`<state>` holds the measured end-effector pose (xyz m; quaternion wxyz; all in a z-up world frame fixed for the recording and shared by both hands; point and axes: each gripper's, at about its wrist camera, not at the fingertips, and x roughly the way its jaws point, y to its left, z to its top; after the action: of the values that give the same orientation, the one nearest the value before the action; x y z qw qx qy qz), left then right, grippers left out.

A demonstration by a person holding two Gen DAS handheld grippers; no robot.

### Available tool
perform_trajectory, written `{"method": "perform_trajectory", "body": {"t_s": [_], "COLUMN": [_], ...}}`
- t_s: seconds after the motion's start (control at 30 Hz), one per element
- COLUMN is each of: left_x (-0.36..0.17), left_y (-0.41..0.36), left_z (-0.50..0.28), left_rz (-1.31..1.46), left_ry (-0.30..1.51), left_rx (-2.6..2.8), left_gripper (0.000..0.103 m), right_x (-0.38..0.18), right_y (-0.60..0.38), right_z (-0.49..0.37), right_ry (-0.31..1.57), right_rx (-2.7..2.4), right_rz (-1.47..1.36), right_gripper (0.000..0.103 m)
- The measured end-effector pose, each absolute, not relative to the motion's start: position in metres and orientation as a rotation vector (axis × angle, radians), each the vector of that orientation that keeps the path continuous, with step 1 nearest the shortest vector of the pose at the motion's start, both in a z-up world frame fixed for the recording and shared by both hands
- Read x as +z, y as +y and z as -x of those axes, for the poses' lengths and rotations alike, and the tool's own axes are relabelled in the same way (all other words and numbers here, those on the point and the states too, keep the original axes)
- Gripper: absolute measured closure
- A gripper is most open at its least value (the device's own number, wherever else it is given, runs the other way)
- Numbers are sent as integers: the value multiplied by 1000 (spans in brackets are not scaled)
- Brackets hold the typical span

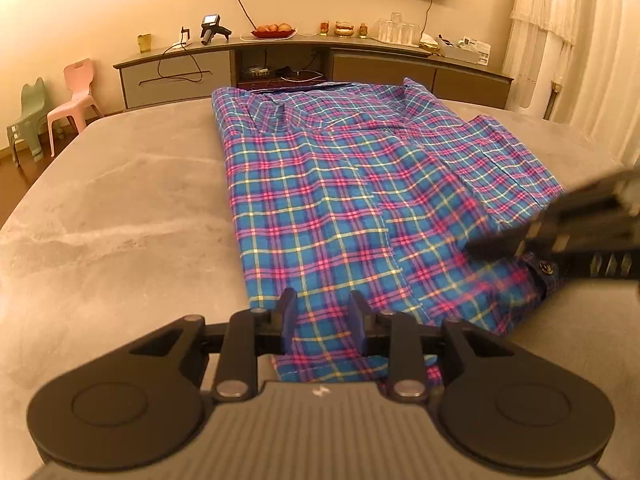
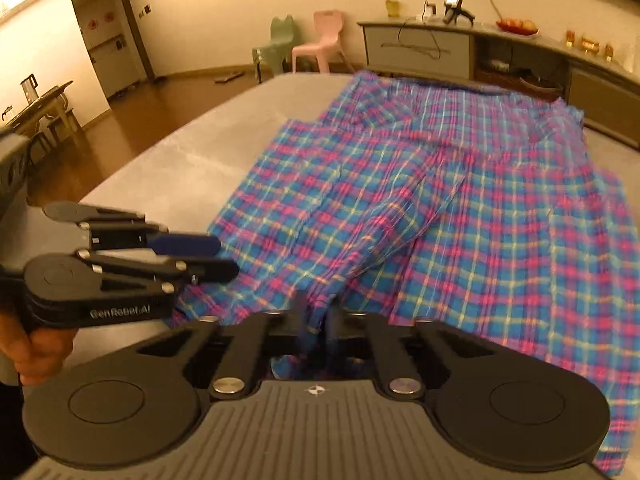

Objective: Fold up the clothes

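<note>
plaid shirt (image 1: 340,184) lies on the grey table (image 1: 120,200); left gripper (image 1: 322,320) spread open over its hem, right gripper (image 2: 316,320) pinching a fold.

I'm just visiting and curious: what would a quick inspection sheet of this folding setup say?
Surface: grey table, bare apart from the garment.
Job's things: plaid shirt, partly folded, lying flat.
Clutter: nothing seen on the table.
Grippers: left gripper open over the near hem; right gripper shut on a bunched fold of the shirt.
Cables: cords hang down the sideboard.
Surroundings: pink chair, green chair, curtain.
</note>
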<state>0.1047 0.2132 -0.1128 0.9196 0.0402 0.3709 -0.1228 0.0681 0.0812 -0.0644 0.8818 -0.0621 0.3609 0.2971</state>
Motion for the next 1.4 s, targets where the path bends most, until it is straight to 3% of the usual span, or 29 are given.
{"method": "perform_trajectory", "body": {"t_s": [0.13,0.3,0.43,0.53,0.57,0.63,0.87,1.03,1.23,1.4], "left_x": [-112,-92,-83,-100,-107,-111,-92,-96,-92,-108], "left_y": [212,195,162,148,146,149,140,138,138,133], "left_z": [-104,-88,-85,-104,-111,-119,-118,-136,-147,-157], "left_rz": [-98,-115,-148,-206,-219,-207,-162,-139,-64,-71], "left_ry": [764,690,658,708,728,740,652,705,715,767], "left_rx": [-245,-295,-409,-372,-344,-324,-382,-371,-413,-400], "left_gripper": [72,75,72,72,71,71,73,75,74,74], "right_x": [-48,-50,-69,-81,-82,-81,-78,-89,-50,-49], "right_y": [90,65,57,58,57,56,65,67,37,21], "right_z": [-40,-55,-60,-57,-57,-55,-39,-35,-61,-136], "right_ry": [558,678,815,795,787,771,689,711,684,777], "right_rx": [431,458,579,514,489,453,539,555,526,485], "right_rz": [494,311,156,235,248,277,234,264,123,-27], "right_gripper": [103,103,66,71,80,87,103,103,100,80]}}
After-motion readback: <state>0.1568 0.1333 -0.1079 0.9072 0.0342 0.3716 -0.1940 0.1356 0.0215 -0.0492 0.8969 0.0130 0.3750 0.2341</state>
